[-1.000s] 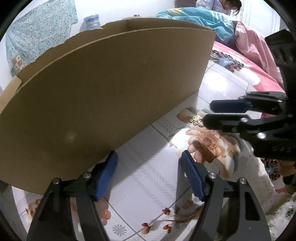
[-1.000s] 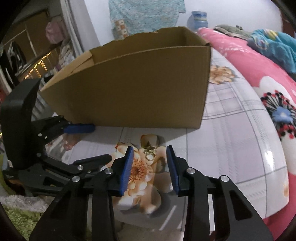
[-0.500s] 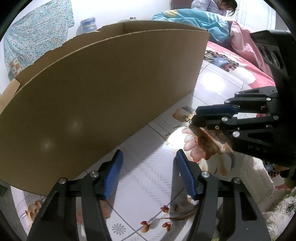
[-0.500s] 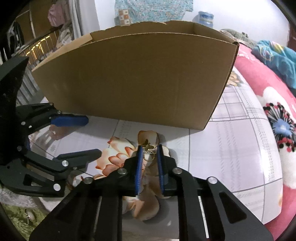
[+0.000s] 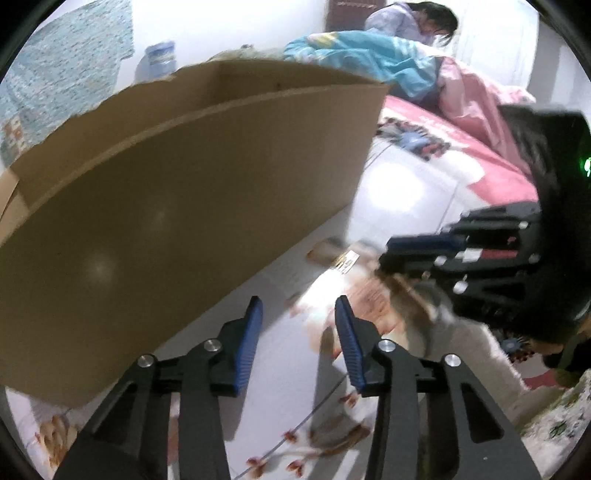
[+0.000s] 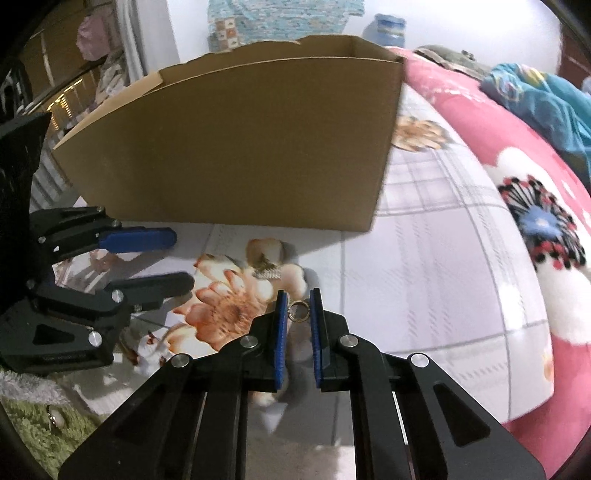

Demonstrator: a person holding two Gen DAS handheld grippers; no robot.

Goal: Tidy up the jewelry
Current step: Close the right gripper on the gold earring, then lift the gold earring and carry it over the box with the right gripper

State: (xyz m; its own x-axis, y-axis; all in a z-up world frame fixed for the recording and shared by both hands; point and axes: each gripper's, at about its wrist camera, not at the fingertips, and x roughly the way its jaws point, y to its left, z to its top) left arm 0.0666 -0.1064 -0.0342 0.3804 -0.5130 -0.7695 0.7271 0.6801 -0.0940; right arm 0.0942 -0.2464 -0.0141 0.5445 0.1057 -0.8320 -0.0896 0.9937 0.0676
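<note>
The right claw is nearly shut, and a small gold ring sits right between its blue pads; the pads seem to press on the ring from both sides, so the claw has hold of it; the ring is at the very tips, just above the flowery sheet; a little way past the ring, a second sparkly bit of jewelry lies on a brown flower on the sheet, apart from the claw; from the left camera that sparkly bit is a blur next to the tips of the right claw; the left claw is part way open and its jaws are closing; nothing is between its pads, only bare sheet; from the right camera the left claw is off to the left, low over the sheet, and apart from the ring; a big brown box stands on the sheet behind both claws, open at the top; what is inside it cannot be seen; a pink blanket with big flowers lies to the right of the box; a blue blanket is heaped behind it; a person is far back by the wall.
</note>
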